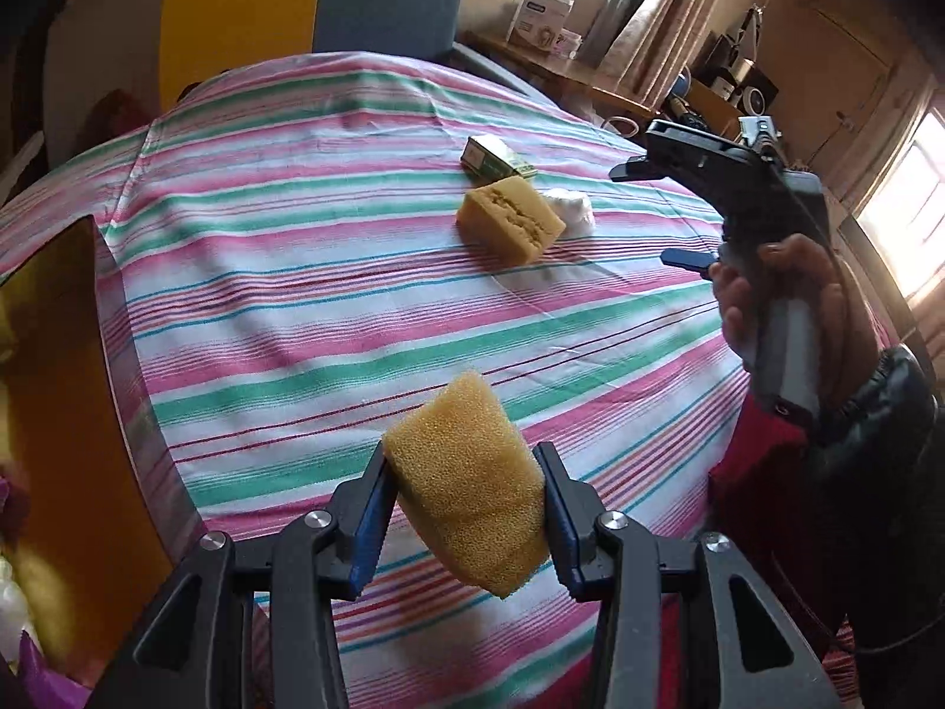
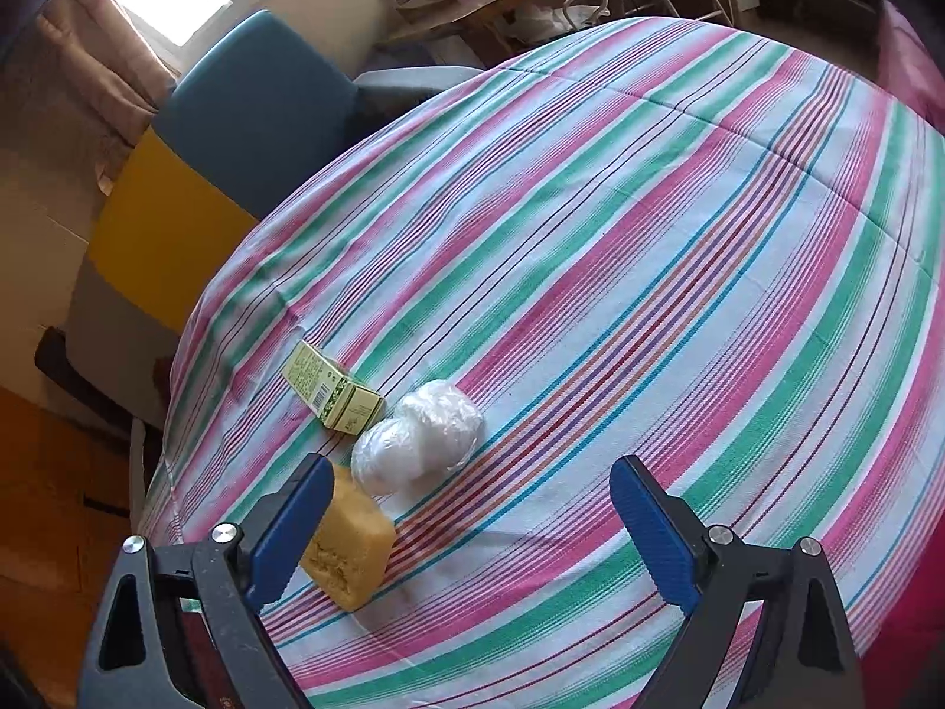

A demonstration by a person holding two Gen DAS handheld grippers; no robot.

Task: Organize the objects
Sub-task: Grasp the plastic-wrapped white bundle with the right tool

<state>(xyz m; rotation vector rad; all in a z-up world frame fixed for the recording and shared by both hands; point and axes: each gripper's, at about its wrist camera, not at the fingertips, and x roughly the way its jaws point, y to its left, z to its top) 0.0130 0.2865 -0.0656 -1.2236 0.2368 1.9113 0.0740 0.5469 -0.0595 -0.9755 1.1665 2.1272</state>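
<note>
We tilt our left gripper (image 1: 466, 502) down over the table's (image 1: 295, 295) near edge, jaws clamped on a yellow sponge (image 1: 466, 484). Farther right, our right gripper (image 2: 472, 526) hangs angled down, jaws apart, near the second sponge (image 2: 348, 543).

Open room: striped cloth (image 2: 649, 236), bare across the middle and far side
Obstacles: sponge block (image 2: 348, 549), white bag (image 2: 419, 443), green box (image 2: 333, 393), clustered touching
</note>
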